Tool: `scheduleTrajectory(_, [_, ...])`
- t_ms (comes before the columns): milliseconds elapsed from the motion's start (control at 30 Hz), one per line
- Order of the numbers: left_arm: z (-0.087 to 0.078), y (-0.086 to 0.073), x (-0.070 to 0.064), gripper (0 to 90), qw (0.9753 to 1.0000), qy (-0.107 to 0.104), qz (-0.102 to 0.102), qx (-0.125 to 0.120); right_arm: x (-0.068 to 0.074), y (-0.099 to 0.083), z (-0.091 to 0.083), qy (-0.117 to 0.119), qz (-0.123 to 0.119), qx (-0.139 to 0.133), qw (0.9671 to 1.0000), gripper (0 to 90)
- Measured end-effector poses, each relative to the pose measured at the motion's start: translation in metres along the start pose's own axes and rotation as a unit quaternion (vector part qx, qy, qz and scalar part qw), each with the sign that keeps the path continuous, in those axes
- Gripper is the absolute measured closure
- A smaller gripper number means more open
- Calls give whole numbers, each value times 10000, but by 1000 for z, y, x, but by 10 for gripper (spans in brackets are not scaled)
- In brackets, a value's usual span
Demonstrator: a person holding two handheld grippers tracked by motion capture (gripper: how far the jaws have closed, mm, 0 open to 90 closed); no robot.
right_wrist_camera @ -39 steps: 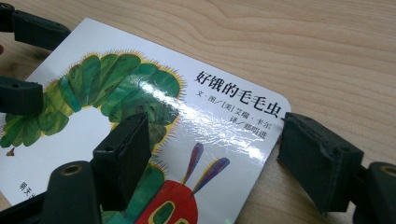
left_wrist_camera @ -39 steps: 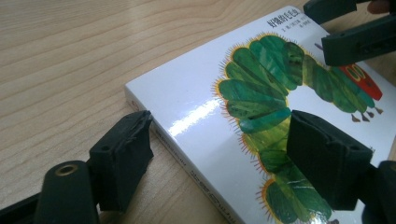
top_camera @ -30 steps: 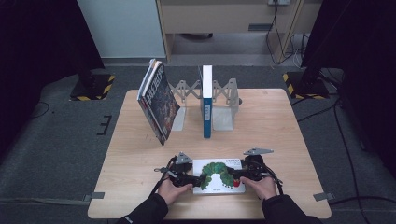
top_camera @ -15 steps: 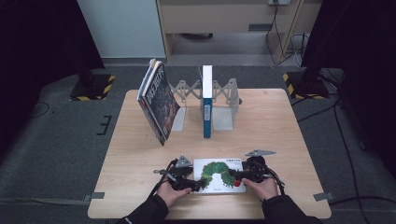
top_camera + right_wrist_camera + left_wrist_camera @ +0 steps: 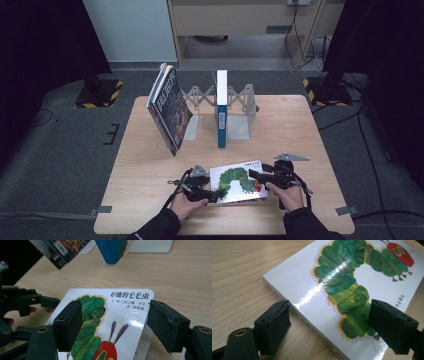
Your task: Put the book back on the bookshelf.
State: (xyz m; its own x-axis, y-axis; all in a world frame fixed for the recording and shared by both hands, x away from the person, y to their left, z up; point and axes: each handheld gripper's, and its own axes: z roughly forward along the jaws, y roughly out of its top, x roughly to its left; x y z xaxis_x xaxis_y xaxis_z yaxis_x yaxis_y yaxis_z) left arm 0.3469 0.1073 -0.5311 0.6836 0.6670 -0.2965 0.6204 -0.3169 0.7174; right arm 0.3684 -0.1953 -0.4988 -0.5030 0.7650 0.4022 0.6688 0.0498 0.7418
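**Two tongs at either end of the caterpillar book**

The left tongs [image 5: 212, 194] stand wide open at the near left corner of the caterpillar book [image 5: 239, 181], one jaw down beside the spine on the wood, the other hanging over the cover; neither jaw clearly presses the book. The right tongs [image 5: 255, 174] gape just as wide at the book's far right end, jaws set to either side of it, gripping nothing. A hand holds each tool from the near edge of the counter [image 5: 150, 160].

The left gripper view shows the book's spine [image 5: 312, 326] with small print along it and the glossy glare on the green caterpillar. The right gripper view shows the printed title [image 5: 128, 295] at the top of the cover, the red head nearest the lens, and the left tongs [image 5: 56, 302] across the book. The high view alone takes in the whole counter.

I count three books. The caterpillar book lies flat at the near middle. In the grey folding rack [image 5: 239, 107] at the far side, a blue book [image 5: 221, 112] stands upright between the plates, and a dark-covered book [image 5: 169, 109] leans tilted at the rack's left end.
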Motion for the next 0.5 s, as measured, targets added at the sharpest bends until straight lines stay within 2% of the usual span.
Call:
scheduleTrajectory(167, [2, -1, 0, 95, 10000, -94, 32, -11, 3, 2, -3, 74, 46, -161, 9998, 264])
scheduleTrajectory(367, [3, -2, 2, 49, 9997, -206, 64, -111, 7, 3, -6, 181, -18, -444, 9988, 233])
scheduleTrajectory(500, [4, -3, 2, 31, 9996, -190, 145, -144, 9, 0, -6, 159, -4, -401, 9991, 219])
